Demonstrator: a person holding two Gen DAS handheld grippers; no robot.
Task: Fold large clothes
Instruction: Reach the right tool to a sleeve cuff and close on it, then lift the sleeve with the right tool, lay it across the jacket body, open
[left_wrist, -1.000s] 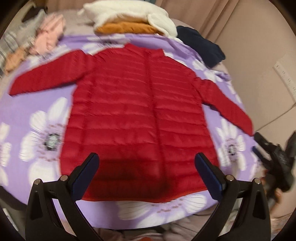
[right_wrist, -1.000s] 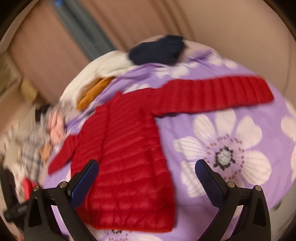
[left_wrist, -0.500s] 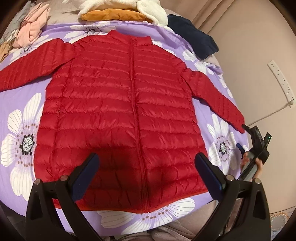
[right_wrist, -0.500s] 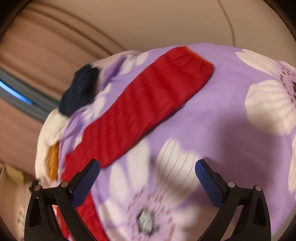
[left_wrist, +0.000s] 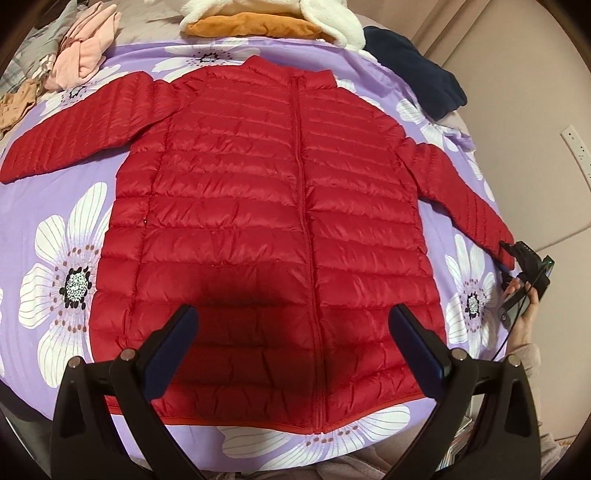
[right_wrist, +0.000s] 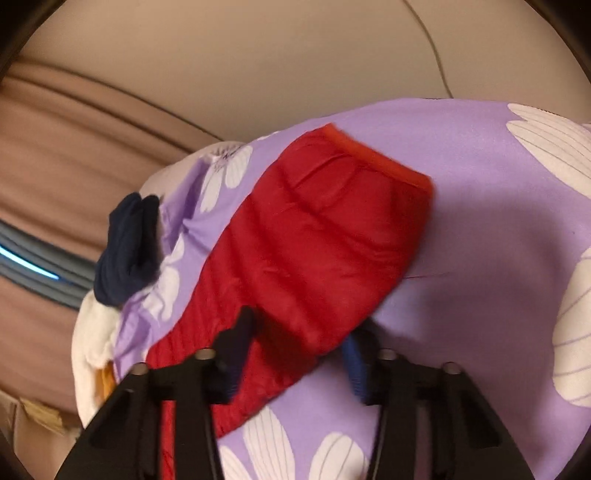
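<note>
- We see the red puffer jacket (left_wrist: 266, 221) spread flat, front up and zipped, on a purple bedsheet (left_wrist: 55, 206) printed with big white flowers.
- Its collar points away from us, the hem lies nearest, and both sleeves stretch out to the sides.
- Our left claw (left_wrist: 295, 354) hangs above the lower part of the jacket with its fingers spread wide, holding nothing.
- Our right claw (right_wrist: 295, 339) sits at the cuff end of the jacket's right sleeve (right_wrist: 314, 251); its fingers are drawn in around the sleeve, one on each side of the padded fabric, pinching it.
- In the left wrist view the same claw appears at the far right edge (left_wrist: 524, 269), held in a bare hand at the sleeve's cuff.
- Beyond the collar lie a folded orange garment (left_wrist: 251, 26) under a white fleecy one (left_wrist: 332, 22), and a dark navy garment (left_wrist: 417, 66) just beside them.
- A pink garment (left_wrist: 85, 48) lies crumpled at the far left corner of the bed.
- A beige wall (right_wrist: 295, 55) with a thin cable rises behind the bed.
</note>
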